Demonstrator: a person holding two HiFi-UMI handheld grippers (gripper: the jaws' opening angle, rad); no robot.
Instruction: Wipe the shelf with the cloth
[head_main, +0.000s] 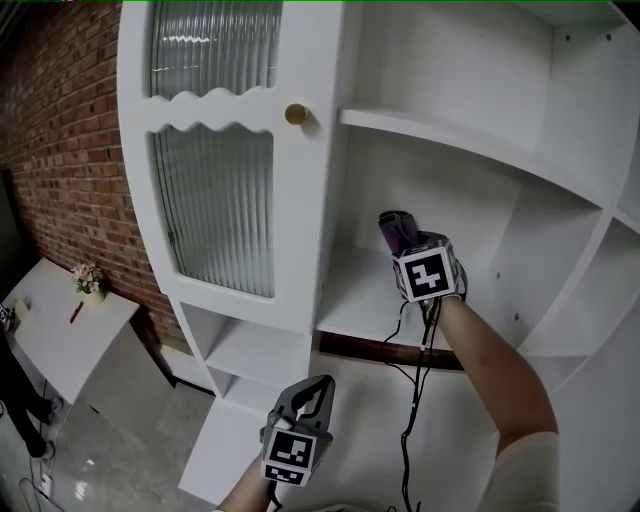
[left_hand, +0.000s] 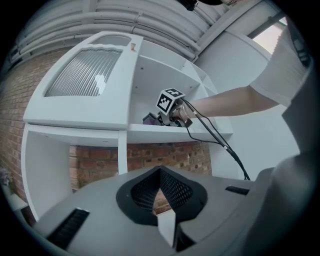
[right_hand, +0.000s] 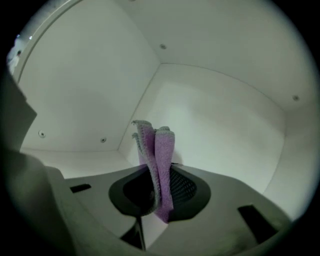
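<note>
A folded purple cloth (right_hand: 159, 160) is clamped upright in my right gripper (right_hand: 157, 197), which is shut on it. In the head view that gripper (head_main: 405, 240) reaches into the white shelf compartment (head_main: 355, 300), with the cloth (head_main: 397, 231) sticking out over the shelf board. The left gripper view shows the same gripper and cloth (left_hand: 150, 119) resting at the shelf's edge. My left gripper (head_main: 312, 392) hangs low in front of the cabinet, shut with nothing between its jaws. From its own camera the left gripper (left_hand: 161, 192) points at the brick wall below the shelf.
A cabinet door (head_main: 215, 150) with ribbed glass and a brass knob (head_main: 296, 114) stands left of the compartment. More white shelves (head_main: 480, 140) lie above and to the right. Black cables (head_main: 412, 400) trail from my right gripper. A small white table (head_main: 60, 320) with flowers stands at lower left.
</note>
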